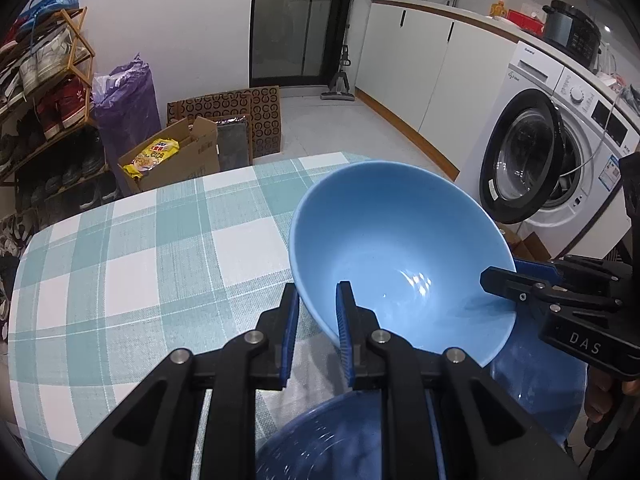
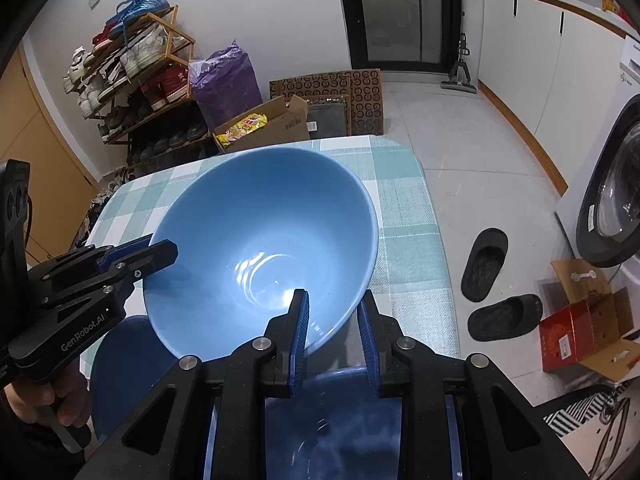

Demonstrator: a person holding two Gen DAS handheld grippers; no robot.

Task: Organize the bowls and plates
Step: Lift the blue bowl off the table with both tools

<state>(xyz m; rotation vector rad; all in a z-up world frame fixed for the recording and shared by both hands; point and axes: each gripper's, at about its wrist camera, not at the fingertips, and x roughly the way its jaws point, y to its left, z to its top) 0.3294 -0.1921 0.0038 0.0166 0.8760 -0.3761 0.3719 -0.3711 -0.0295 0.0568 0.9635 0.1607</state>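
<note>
Blue bowl (image 1: 384,240) – rim between both tongs' pads – tilted

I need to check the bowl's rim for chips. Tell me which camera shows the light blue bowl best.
The right wrist view: the light blue bowl fills its middle, with nearly the whole rim and inside visible. The left wrist view shows the bowl further to the side, its near rim partly hidden by the claws.

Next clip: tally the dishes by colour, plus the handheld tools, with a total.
light blue bowl: 1
darker blue dishes: 2
tools: 2, the left tool and the right tool
Total: 5
</note>
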